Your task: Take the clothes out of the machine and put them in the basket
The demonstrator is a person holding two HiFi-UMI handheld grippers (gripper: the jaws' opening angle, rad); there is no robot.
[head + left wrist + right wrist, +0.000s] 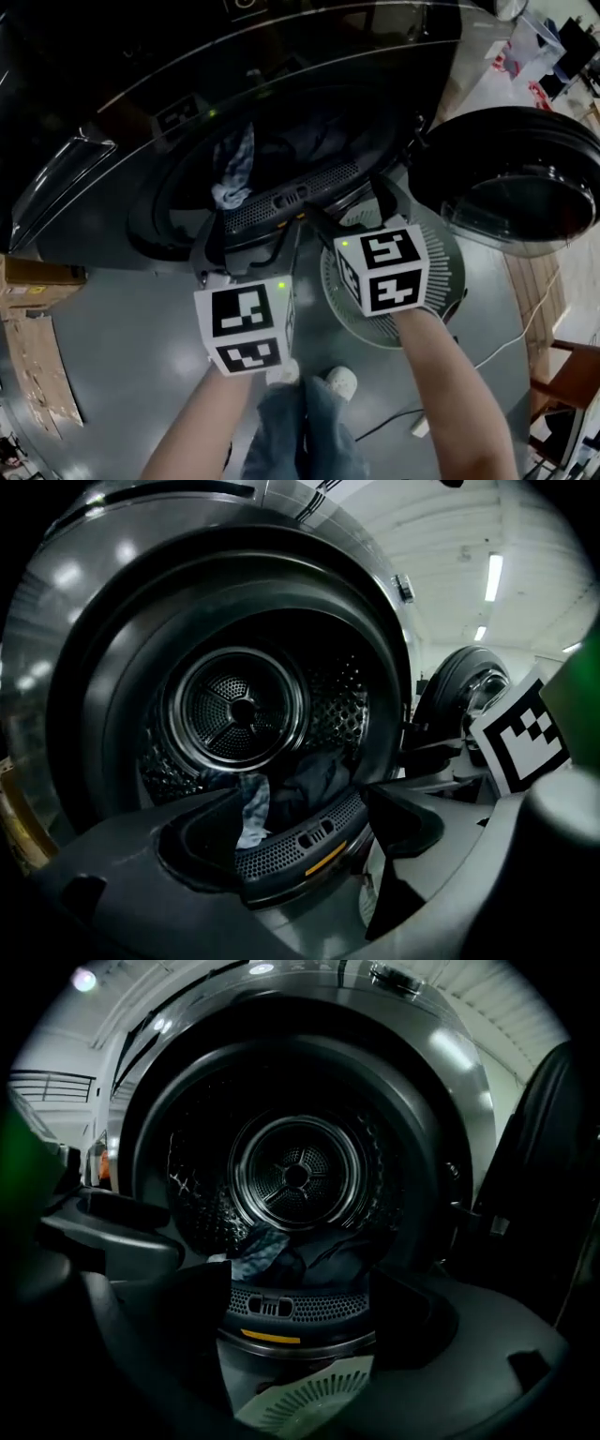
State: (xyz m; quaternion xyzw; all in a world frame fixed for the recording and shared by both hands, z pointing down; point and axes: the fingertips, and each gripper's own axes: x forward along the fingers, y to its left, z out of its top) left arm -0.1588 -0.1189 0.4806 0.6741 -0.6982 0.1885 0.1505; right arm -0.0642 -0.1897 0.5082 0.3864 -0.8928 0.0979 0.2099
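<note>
at the bottom of the head view the person's light shoes [340, 380] stand on the grey floor [141, 356]. ahead of them the left gripper [248, 246] and the right gripper [349, 211] are side by side at the mouth of the front-loading machine [122, 94]. each has its jaws standing wide apart, with nothing between the pads. a white slatted basket [441, 281] sits on the floor below the right gripper, just in front of the machine and beside the round door [511, 178], which is swung open to the right. past the jaws is the perforated lint filter [291, 199] at the lower rim of the opening. the clothes [234, 169], one pale blue-grey piece and some darker ones, lie inside at the bottom front of the drum [295, 1174], clear of both grippers.
</note>
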